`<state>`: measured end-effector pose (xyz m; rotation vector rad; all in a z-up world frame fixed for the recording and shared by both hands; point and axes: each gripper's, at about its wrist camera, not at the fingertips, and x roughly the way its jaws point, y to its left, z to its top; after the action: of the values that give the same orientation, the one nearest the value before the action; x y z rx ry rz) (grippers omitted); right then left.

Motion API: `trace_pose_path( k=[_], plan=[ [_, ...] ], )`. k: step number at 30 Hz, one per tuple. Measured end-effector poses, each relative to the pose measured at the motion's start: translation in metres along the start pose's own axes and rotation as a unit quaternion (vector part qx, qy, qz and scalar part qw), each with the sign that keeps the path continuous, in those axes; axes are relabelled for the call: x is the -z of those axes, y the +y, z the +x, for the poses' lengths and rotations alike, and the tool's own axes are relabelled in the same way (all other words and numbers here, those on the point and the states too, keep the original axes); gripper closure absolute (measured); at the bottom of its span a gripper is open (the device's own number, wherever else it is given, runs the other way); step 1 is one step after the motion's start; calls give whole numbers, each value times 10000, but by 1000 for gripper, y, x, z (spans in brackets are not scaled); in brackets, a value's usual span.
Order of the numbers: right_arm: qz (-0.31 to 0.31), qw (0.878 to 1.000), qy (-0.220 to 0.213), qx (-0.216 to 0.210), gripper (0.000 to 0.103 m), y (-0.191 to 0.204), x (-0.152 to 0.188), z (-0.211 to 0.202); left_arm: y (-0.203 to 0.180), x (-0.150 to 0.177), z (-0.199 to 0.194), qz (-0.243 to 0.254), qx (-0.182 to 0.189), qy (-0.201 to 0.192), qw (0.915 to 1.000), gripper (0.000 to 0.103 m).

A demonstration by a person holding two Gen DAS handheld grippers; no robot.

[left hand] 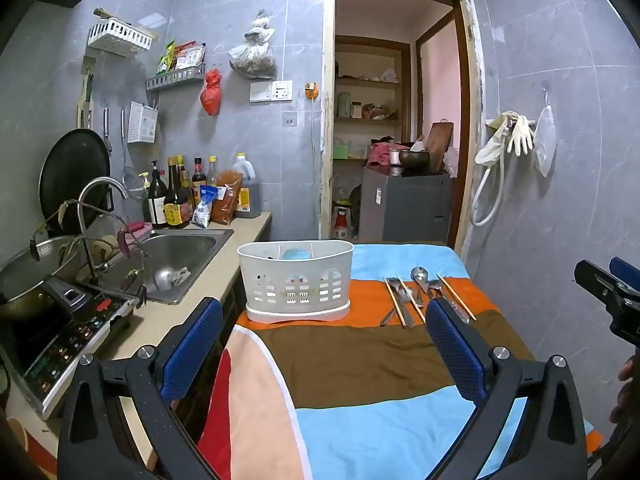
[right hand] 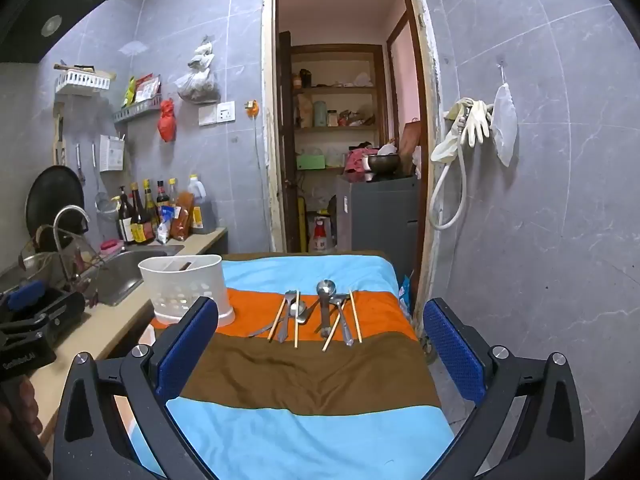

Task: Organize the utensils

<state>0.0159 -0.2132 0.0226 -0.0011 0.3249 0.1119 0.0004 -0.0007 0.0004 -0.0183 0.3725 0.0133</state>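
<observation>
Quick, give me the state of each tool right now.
Left tool: open, holding nothing, short of the white basket.
Right tool: open, holding nothing, short of the utensils.

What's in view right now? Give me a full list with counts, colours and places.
White perforated plastic utensil caddy: one, left on the orange stripe.
Wooden chopsticks: four sticks, tan, among the cutlery.
Steel spoons and forks: several, silver, overlapping on the orange stripe; exact count unclear.
Striped cloth: one, blue, orange, brown, covering the table.
Steel sink: one, left counter.
Sauce bottles: several, dark, behind the sink.
Rubber gloves: whitish, hung on the right wall.
Left gripper: blue pads, open, empty.
Right gripper: blue pads, open, empty.
</observation>
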Motion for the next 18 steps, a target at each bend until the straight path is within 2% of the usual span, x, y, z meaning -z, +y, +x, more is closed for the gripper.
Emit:
trace_pose_path(
  k=[1,9,18],
  plan=[
    [-31,9999,114,6,0,0,0,1,0,0,0,-8,0,-1,10000,3],
    [-31,10000,-11,6,0,1,-1,0,3,0,-2,-29,5,-71,10000,3],
    [23,10000,67,-39,0,2,1,2,3,-2,-9,-9,1,-107,9999,3]
  ],
)
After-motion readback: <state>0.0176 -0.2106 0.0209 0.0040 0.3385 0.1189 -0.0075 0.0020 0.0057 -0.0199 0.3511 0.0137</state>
